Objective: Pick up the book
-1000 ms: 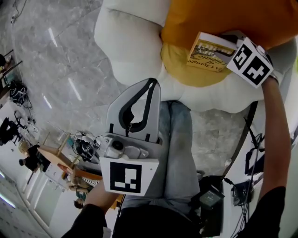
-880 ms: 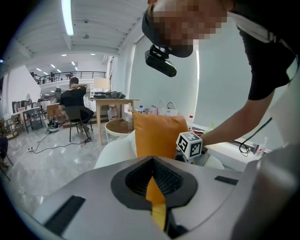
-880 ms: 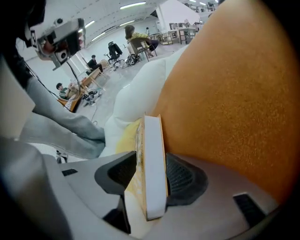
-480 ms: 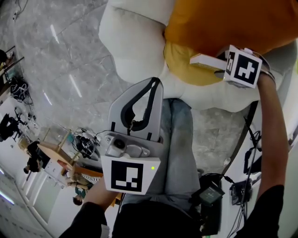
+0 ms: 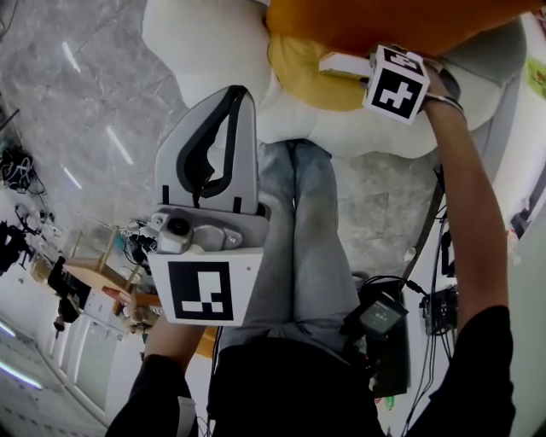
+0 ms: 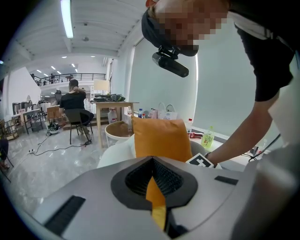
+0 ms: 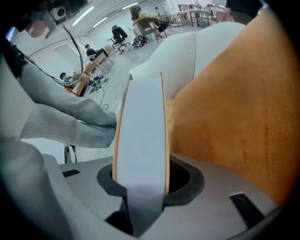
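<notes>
The book point(image 5: 344, 64) shows edge-on over the yellow cushion point(image 5: 300, 72), right beside my right gripper's marker cube point(image 5: 395, 83). In the right gripper view its white page edge point(image 7: 140, 126) stands upright between orange covers and fills the gap of my right gripper point(image 7: 140, 180). The jaws are closing, and both pads lie against the covers. My left gripper point(image 5: 238, 92) hangs lower left over my grey trousers, jaws together and empty. Through its thin slit point(image 6: 153, 161) I see only the orange cushion.
A big orange cushion point(image 5: 384, 17) leans on the white armchair point(image 5: 205, 43) behind the book and fills the right of the right gripper view point(image 7: 234, 103). My legs point(image 5: 299, 239) are below. Marble floor lies to the left, cables and gear at lower right point(image 5: 384, 316).
The book lay cover-up on the yellow cushion; it has since turned onto its edge and moved left with my right gripper. The left gripper has kept its pose.
</notes>
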